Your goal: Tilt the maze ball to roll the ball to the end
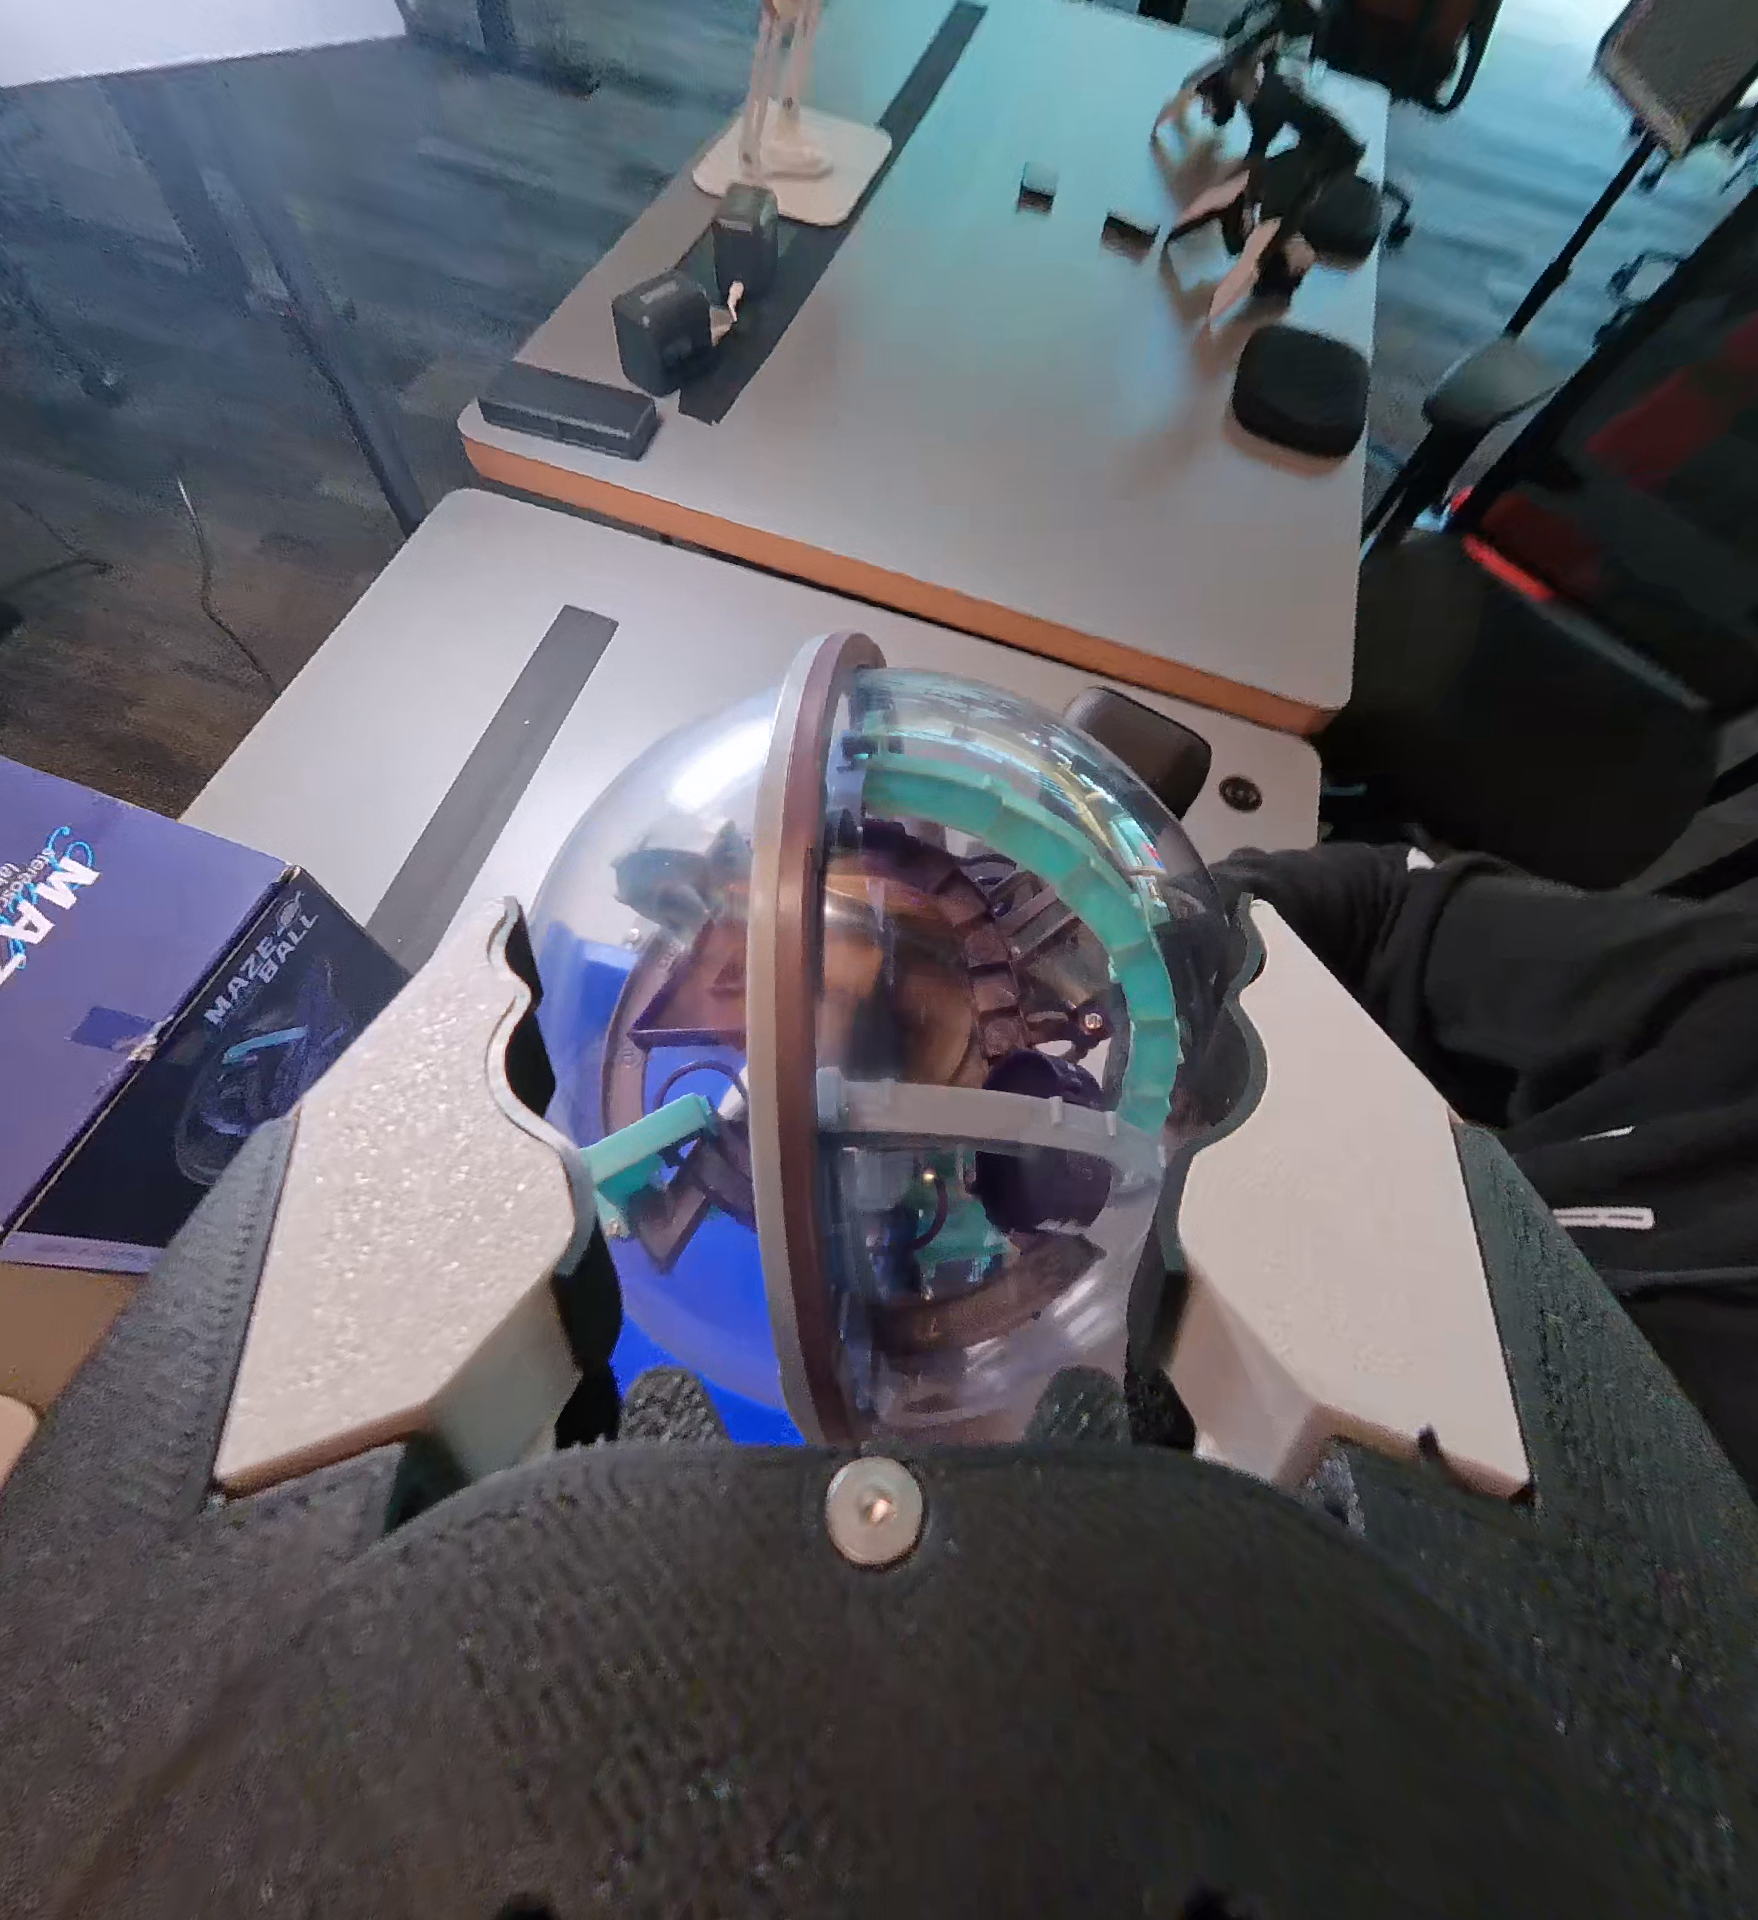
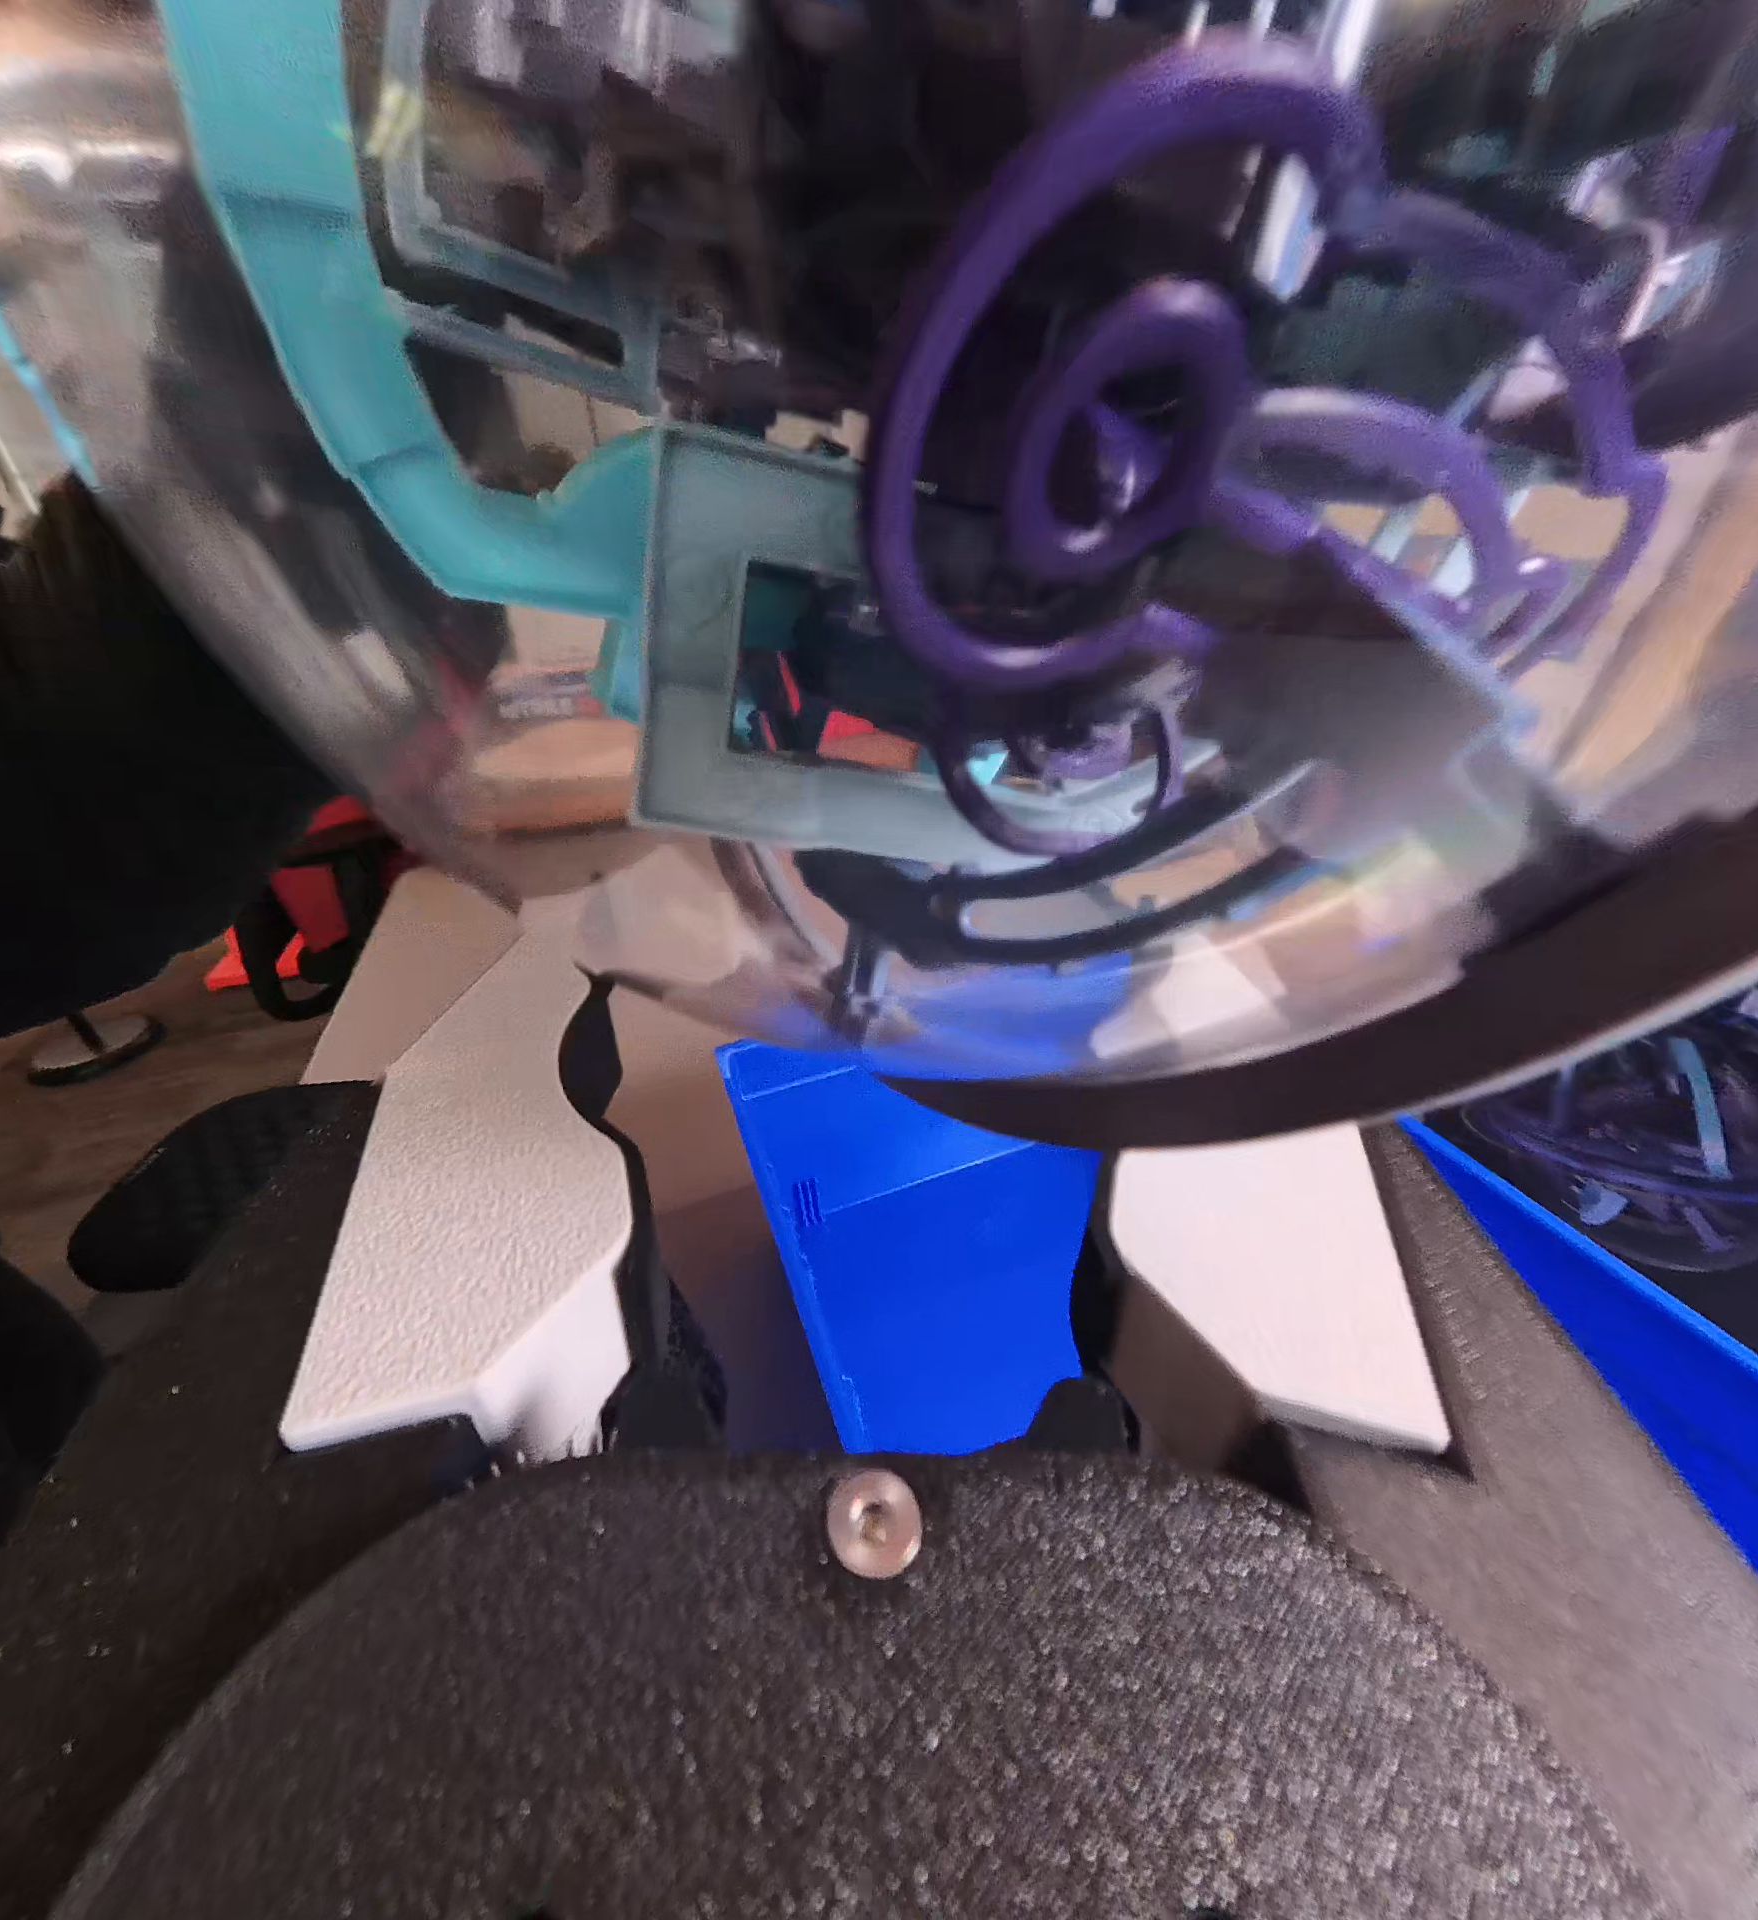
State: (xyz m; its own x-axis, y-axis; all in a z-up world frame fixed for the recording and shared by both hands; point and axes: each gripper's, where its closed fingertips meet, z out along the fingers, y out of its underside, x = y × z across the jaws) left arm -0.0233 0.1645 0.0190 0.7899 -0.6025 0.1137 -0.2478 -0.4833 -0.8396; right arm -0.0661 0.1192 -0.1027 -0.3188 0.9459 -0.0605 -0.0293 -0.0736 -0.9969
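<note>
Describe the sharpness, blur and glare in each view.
Left wrist view: the maze ball between the left tool's fingers is sharp, with mild glare on its clear shell; the far table's black objects are smeared. Right wrist view: the maze ball fills the top, soft and blurred, reflections washing its shell; the blue bin below is crisp.

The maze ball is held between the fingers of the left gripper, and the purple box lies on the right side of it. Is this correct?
Not quite. The left wrist view shows the maze ball between the fingers of the left gripper, but the purple box lies to its left, not its right.
</note>
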